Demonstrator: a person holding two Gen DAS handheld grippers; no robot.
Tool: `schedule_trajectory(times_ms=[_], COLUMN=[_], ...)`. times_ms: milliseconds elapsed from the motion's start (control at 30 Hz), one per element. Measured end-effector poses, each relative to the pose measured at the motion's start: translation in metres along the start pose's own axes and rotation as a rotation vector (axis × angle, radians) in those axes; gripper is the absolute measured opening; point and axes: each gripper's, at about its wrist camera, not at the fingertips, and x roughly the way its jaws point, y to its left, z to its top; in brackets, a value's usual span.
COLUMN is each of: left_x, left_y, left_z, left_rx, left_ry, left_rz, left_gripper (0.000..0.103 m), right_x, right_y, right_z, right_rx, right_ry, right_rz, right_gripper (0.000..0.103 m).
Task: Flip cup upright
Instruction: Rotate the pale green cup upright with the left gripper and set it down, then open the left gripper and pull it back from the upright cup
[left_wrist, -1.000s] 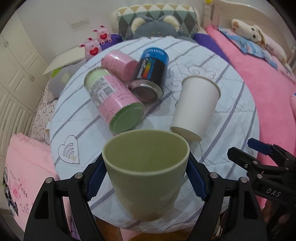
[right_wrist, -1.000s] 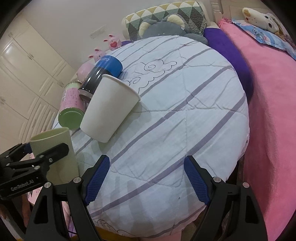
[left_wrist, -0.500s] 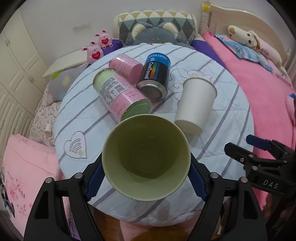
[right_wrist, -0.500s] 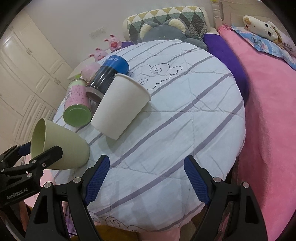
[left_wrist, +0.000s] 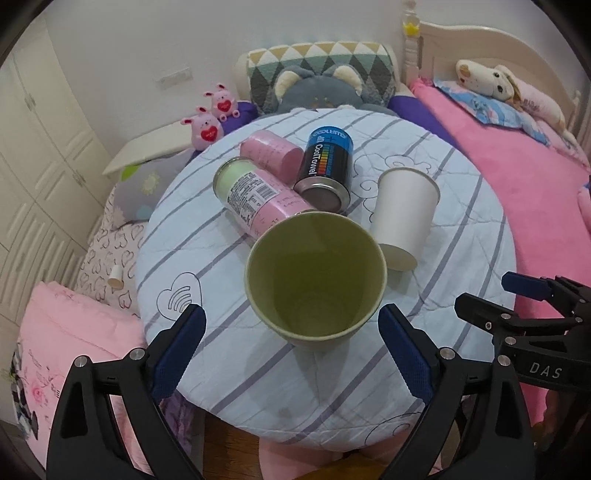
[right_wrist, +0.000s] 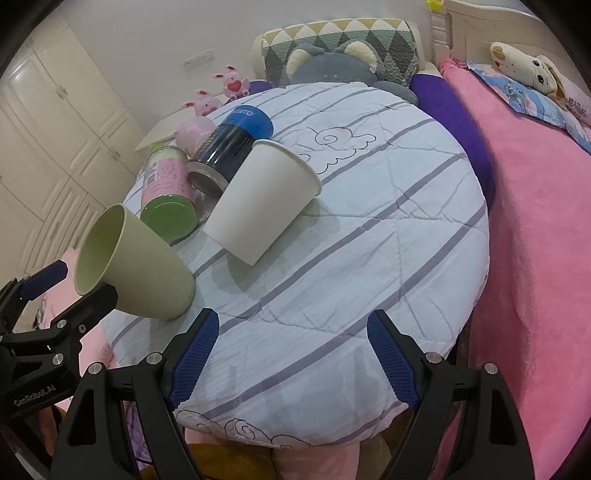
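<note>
A light green cup (left_wrist: 316, 280) stands mouth-up near the front edge of the round striped table (left_wrist: 461, 177); in the right wrist view the green cup (right_wrist: 136, 266) leans toward the left. My left gripper (left_wrist: 291, 354) is open, its blue pads apart from the cup on both sides and a little behind it. It also shows at the left edge of the right wrist view (right_wrist: 62, 284). My right gripper (right_wrist: 291, 362) is open and empty over the table's front edge. A white paper cup (left_wrist: 402, 210) lies on its side beyond the green cup.
A pink-and-green can (left_wrist: 255, 199), a black-and-blue can (left_wrist: 325, 166) and a pink cylinder (left_wrist: 269, 153) lie on their sides at the back left of the table. Pillows and plush toys (left_wrist: 317, 88) sit behind. A pink bed (left_wrist: 517, 155) runs along the right.
The left gripper carried the green cup forward and down to the table, then opened and drew back from it. The right gripper stayed open and barely moved.
</note>
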Motion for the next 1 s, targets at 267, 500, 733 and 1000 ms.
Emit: schedule_trajectory(times_ms=[267, 500, 733, 1000], left_x=[0.001, -0.007, -0.015, -0.022], left_y=[0.003, 0.004, 0.011, 0.013], left_z=[-0.006, -0.013, -0.024, -0.039], left_rx=[-0.011, -0.003, -0.020, -0.028], left_ry=[0.003, -0.021, -0.052, -0.133], left_rz=[0.005, -0.003, -0.030, -0.023], left_gripper=[0.096, 0.096, 0.096, 0.096], right_x=[-0.004, -0.011, -0.021, -0.037], right_y=[0.002, 0.008, 0.022, 0.037], right_z=[-0.002, -0.007, -0.020, -0.042], right_rx=[0.003, 0.000, -0.017, -0.039], right_ry=[-0.006, -0.011, -0.027, -0.130], right_rz=[-0.006, -0.021, -0.035, -0.082], right_gripper=[0.084, 0.084, 0.084, 0.084])
